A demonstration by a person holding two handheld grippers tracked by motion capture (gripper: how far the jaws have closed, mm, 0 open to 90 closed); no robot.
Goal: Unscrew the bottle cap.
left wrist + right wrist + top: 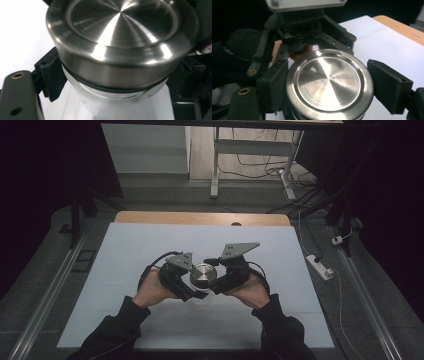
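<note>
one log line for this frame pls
left hand-held gripper: shut on jar body | right hand-held gripper: shut on steel lid | lid on jar

A silver lid (pixel 329 82) with a fine circular brushed pattern is seen on a clear, whitish jar (pixel 110 105), with a black ring between them. The grippers are black with grey plates. The table (pixel 150 250) is covered in pale white, with a light wooden edge.

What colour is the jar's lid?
Silver brushed steel, the round metal lid has concentric machining marks; clearest in the right gripper view.
</note>
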